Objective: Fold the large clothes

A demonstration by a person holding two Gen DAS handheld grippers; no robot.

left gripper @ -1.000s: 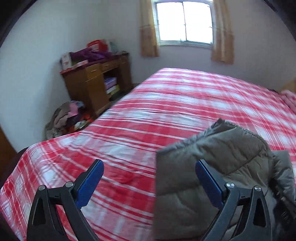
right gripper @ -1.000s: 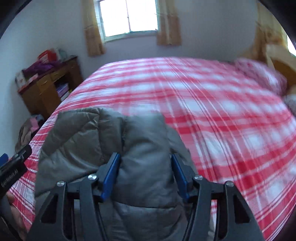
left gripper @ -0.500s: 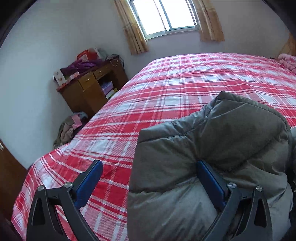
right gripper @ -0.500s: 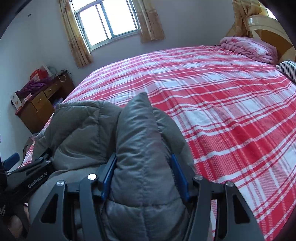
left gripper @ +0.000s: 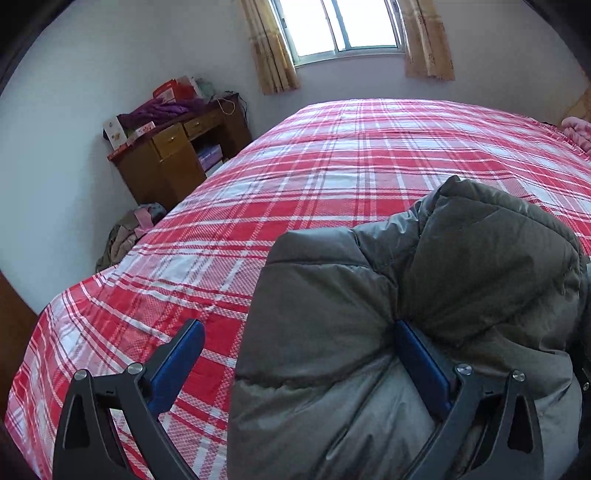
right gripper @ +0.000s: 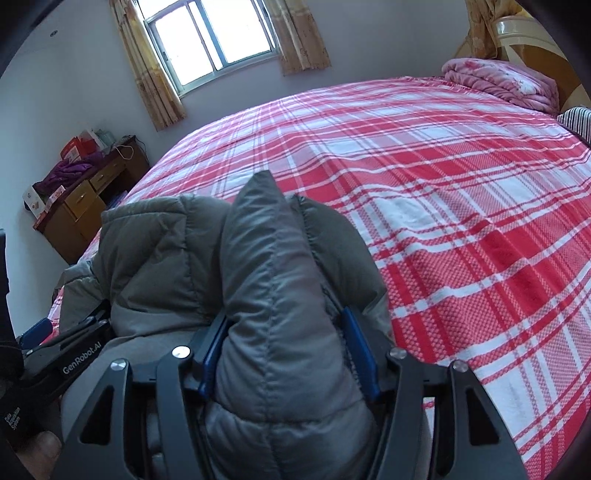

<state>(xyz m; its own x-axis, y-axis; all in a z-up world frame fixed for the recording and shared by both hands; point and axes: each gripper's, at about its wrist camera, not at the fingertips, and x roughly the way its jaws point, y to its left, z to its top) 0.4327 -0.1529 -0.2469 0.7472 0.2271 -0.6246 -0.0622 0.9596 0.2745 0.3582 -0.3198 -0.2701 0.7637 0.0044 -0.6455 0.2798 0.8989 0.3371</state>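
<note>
A grey-olive puffer jacket (left gripper: 443, 295) is bunched up at the near edge of a bed with a red and white plaid cover (left gripper: 332, 166). My left gripper (left gripper: 295, 365) is open wide; its right finger is tucked under a fold of the jacket and its left finger hangs over the bed cover. My right gripper (right gripper: 288, 350) is shut on a thick fold of the jacket (right gripper: 273, 266) and holds it up. The left gripper's body (right gripper: 70, 362) shows at the lower left of the right wrist view.
A wooden desk (left gripper: 177, 158) with boxes and purple cloth stands by the wall at the left. A heap of clothes (left gripper: 129, 232) lies on the floor below it. A pink blanket (right gripper: 502, 83) and the headboard are at the far right. A window with curtains (left gripper: 347, 26) is behind.
Both grippers have tilted and moved, so the jacket fills more of both views. The jacket has come against the left gripper's right finger. The right gripper's hold is unchanged.
</note>
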